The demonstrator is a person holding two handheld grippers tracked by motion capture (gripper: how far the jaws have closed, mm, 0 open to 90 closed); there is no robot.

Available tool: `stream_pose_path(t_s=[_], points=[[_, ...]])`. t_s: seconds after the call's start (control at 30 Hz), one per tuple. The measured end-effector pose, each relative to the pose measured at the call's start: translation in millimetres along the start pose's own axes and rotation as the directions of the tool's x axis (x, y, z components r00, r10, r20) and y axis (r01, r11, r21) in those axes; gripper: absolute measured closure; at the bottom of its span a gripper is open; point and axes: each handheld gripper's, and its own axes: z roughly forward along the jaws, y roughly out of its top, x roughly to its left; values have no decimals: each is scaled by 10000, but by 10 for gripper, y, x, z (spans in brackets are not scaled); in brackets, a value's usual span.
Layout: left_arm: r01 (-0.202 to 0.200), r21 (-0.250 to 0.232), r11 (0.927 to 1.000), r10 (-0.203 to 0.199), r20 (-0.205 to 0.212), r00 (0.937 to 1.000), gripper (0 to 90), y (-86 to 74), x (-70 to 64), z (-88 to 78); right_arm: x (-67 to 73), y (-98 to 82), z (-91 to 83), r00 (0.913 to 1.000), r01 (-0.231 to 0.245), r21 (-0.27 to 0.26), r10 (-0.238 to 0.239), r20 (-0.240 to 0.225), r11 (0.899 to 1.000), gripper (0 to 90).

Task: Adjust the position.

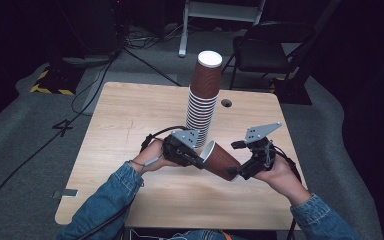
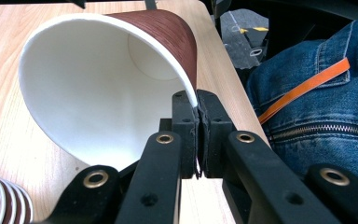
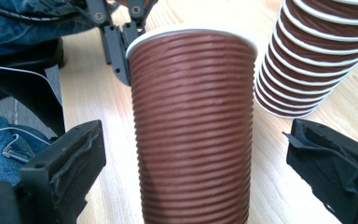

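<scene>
The left gripper [image 1: 198, 163] clamps the white rim of a ribbed brown paper cup [image 1: 221, 160], held tilted above the light wooden table [image 1: 130, 115], near a tall stack of matching cups [image 1: 202, 100]. The right gripper [image 1: 234, 172] stands released, its jaws apart on either side of the cup's base.

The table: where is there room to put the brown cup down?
The table is bare left of the cup stack and along the near edge. It is crowded around the held cup, between left gripper and right gripper.

Cup [image 2: 98, 88]: ribbed brown paper outside, smooth matt white inside. Table [image 1: 130, 115]: pale wood grain, matt. Jaws: matt black plastic, rough pads. Sleeve [image 1: 105, 197]: denim.
</scene>
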Motion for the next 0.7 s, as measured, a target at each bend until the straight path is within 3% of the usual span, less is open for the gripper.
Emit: stream_pose_path(t_s=[0.03, 0.17, 0.33, 0.5, 0.7], points=[[-48, 65, 10000, 48, 11, 10000, 866, 6, -8, 9, -5, 64, 34, 9999, -39, 322, 43, -98, 9995, 39], [-112, 192, 9998, 111, 54, 9999, 866, 16, -23, 28, -5, 148, 91, 9997, 65, 775, -48, -223, 9970, 27], [-196, 338, 9992, 192, 125, 9997, 866, 21, -30, 56, -11, 284, 216, 9974, 298, 1597, -187, -700, 9867, 27], [-313, 560, 9979, 302, 191, 9994, 866, 28, -41, 86, -61, 373, 312, 9941, 331, 2470, -65, -1079, 9684, 27], [-350, 533, 9980, 336, 255, 9991, 866, 32, -47, 86, -138, 450, 378, 9852, 311, 3103, 232, -1700, 9501, 27]])
